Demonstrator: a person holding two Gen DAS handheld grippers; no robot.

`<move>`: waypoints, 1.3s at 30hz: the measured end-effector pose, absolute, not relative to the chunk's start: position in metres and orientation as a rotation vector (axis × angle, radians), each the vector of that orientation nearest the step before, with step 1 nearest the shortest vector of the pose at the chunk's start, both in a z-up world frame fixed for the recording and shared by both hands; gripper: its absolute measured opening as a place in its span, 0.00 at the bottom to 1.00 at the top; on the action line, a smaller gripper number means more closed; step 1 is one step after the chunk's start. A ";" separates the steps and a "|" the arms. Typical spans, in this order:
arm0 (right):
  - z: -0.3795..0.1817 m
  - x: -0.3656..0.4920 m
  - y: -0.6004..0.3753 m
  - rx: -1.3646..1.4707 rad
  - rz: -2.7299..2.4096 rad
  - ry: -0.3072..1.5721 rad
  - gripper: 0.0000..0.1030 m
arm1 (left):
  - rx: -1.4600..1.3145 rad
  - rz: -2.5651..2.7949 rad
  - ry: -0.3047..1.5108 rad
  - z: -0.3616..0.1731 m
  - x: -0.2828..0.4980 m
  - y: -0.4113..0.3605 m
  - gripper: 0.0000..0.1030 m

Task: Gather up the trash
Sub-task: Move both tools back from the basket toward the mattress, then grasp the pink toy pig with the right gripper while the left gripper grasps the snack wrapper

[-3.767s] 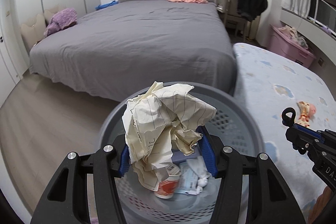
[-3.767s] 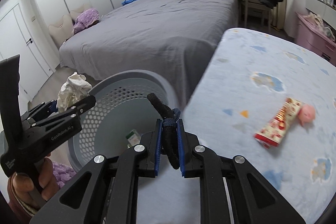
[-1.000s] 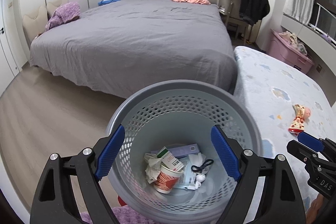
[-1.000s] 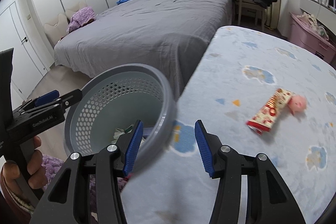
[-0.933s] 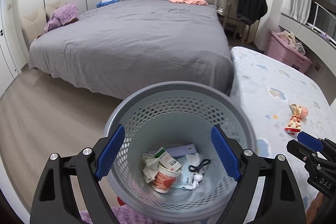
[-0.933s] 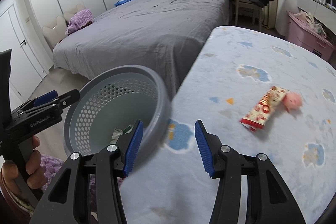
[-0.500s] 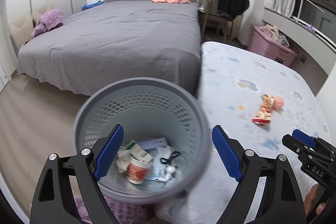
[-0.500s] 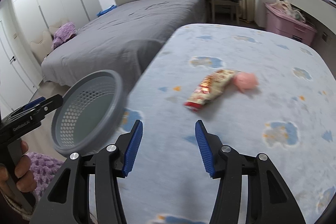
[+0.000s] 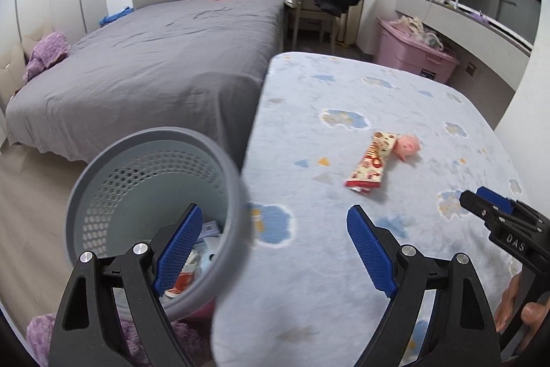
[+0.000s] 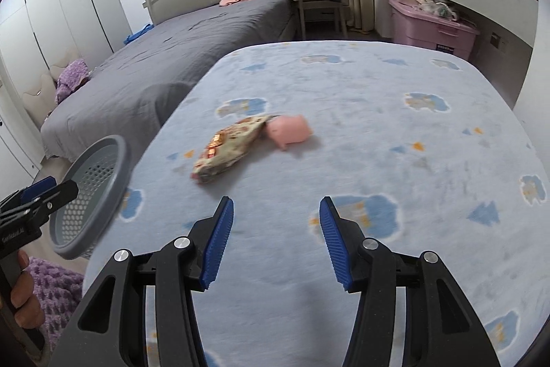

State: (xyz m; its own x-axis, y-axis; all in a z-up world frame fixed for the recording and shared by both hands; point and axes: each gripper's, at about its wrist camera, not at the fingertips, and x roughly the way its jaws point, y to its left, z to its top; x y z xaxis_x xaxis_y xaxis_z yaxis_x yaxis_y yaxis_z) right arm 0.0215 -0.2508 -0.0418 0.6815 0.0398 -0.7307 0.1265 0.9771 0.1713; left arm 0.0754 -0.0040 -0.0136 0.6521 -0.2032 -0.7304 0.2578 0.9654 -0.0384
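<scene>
While my right gripper hangs with jaws apart and empty, the wrapper lies ahead and left of it on the tabletop, touching a pink toy. My left gripper gapes wide, empty, one finger over the bin. The wrapper's print is blurred; the bin's contents are mostly hidden. Cloud-patterned cloth covers the tabletop; a grey bed stands behind.
</scene>
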 end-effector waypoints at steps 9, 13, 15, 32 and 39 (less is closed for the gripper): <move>-0.045 0.048 -0.275 0.191 -0.034 0.830 0.49 | 0.107 -0.282 0.832 -0.020 0.094 -0.046 0.81; -0.047 0.058 -0.281 0.187 -0.032 0.834 0.49 | 0.124 -0.288 0.833 -0.022 0.105 -0.061 0.81; -0.049 0.065 -0.284 0.185 -0.028 0.840 0.49 | 0.128 -0.291 0.836 -0.024 0.110 -0.066 0.81; -0.073 0.111 -0.292 0.175 -0.001 0.885 0.52 | 0.145 -0.287 0.894 -0.058 0.138 -0.090 0.81; -0.076 0.131 -0.282 0.149 0.031 0.894 0.56 | 0.130 -0.271 0.897 -0.061 0.144 -0.086 0.81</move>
